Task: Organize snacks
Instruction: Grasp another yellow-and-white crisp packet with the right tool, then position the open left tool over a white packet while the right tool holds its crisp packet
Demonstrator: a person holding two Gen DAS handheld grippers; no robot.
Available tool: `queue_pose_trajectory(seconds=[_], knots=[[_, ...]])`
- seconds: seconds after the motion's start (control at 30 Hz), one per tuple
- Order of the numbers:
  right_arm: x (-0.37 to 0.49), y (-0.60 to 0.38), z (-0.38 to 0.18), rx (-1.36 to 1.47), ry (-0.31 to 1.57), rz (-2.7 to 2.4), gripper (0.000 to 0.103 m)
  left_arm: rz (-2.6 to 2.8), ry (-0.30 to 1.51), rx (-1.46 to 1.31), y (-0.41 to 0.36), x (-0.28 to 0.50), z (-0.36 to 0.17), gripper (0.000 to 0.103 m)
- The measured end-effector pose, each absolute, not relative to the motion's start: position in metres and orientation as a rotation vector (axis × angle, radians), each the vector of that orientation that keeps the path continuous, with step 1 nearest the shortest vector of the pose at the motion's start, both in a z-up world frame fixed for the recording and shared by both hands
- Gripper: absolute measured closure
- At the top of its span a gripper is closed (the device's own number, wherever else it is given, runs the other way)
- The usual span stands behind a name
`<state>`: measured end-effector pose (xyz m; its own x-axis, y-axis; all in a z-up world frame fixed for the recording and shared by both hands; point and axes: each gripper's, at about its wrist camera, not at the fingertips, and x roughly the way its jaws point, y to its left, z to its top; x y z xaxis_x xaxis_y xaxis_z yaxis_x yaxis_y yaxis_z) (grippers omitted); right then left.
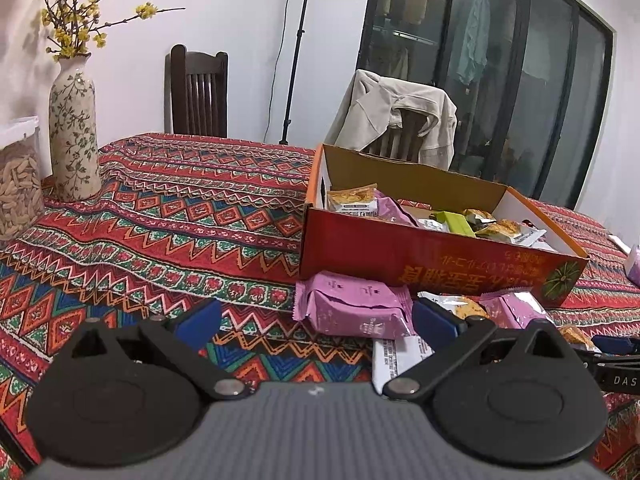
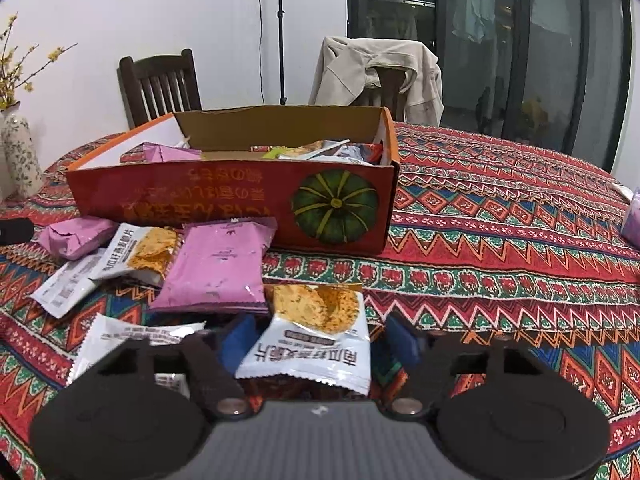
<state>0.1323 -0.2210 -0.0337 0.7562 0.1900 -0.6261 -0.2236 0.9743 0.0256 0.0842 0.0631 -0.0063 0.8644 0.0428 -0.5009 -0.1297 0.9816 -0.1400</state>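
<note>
My table (image 2: 500, 220), under a red patterned cloth, carries an open red box (image 2: 224, 196) with a green pumpkin printed on its near wall; it sits in the middle of the table and already holds a mix of purple, green and white snack packets. Behind the table stand two chairs, the right one draped with a beige jacket (image 2: 376, 76). At the far left of the table is a flowered vase (image 1: 74, 136) with yellow blossoms, and beside it a clear jar (image 1: 18, 188). Loose packets lie on the cloth just in front of the box's near wall: a flat purple packet (image 2: 218, 268), a bulkier purple one (image 1: 352, 308) further left, and several white cracker packets around them. My right gripper (image 2: 320, 344) has its blue pads on either side of a white cracker packet (image 2: 312, 340) lying nearest me; the left pad is right at the packet's edge, the right pad stands clear of it, so the grip is not yet made. My left gripper (image 1: 316, 320) is spread wide with nothing clamped, low over the cloth, the bulky purple packet just beyond its right pad.
</note>
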Motion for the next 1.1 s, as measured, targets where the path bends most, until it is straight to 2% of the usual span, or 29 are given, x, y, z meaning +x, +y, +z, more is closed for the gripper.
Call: queue_pose_trajectory(seconds=[0.53, 1.1], knots=[[0.1299, -0.2271, -0.031, -0.026, 0.659, 0.213, 0.061, 0.09, 0.517, -0.182, 0.0644, 0.0834, -0.006, 0.0], [0.129, -0.2248, -0.0311, -0.039, 0.655, 0.205, 0.061, 0.09, 0.518, -0.187, 0.0655, 0.0828, -0.0063, 0.0]])
